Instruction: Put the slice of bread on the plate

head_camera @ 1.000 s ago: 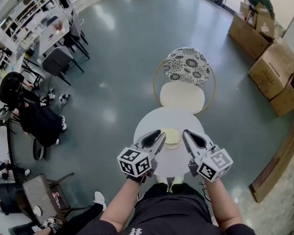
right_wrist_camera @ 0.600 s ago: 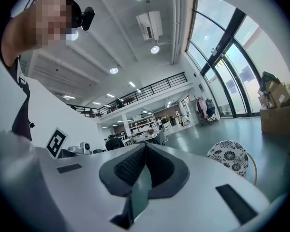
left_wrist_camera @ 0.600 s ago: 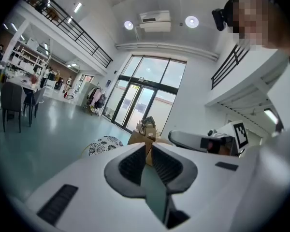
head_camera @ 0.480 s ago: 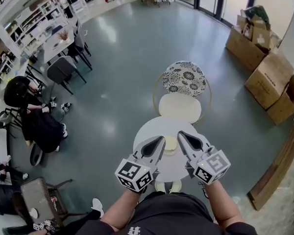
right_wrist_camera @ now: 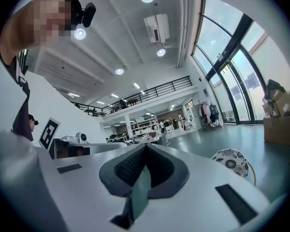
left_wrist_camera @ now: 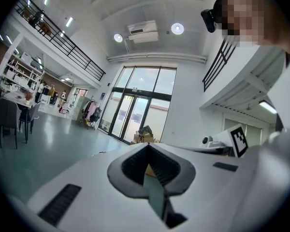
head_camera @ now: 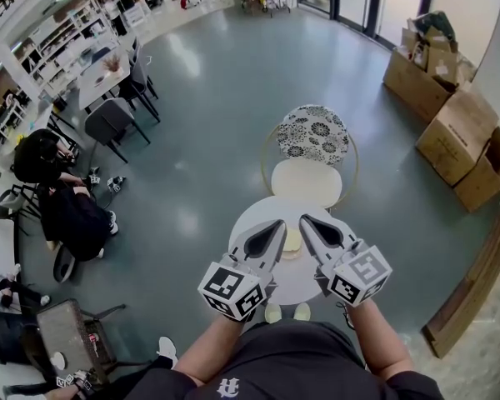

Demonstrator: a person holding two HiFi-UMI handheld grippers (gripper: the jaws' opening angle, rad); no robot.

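Observation:
A pale slice of bread (head_camera: 292, 242) lies on a small cream plate on the round white table (head_camera: 279, 209), seen only in the head view, partly hidden between the two grippers. My left gripper (head_camera: 276, 226) hangs above the table just left of the bread, pointing level. Its jaws have just been closing and stand shut with nothing between them (left_wrist_camera: 148, 148). My right gripper (head_camera: 307, 221) hangs just right of the bread, also shut and empty (right_wrist_camera: 145, 146). Neither gripper touches the bread.
Beyond the table stands a chair with a cream seat (head_camera: 306, 182) and a floral backrest (head_camera: 315, 133). Cardboard boxes (head_camera: 462, 144) are stacked at the right. A seated person (head_camera: 62, 207) and dark chairs are at the left. My own feet (head_camera: 283, 312) show below the table edge.
Both grippers have risen away from the table and now look larger, covering more of it. The bread has stayed in place on its plate.

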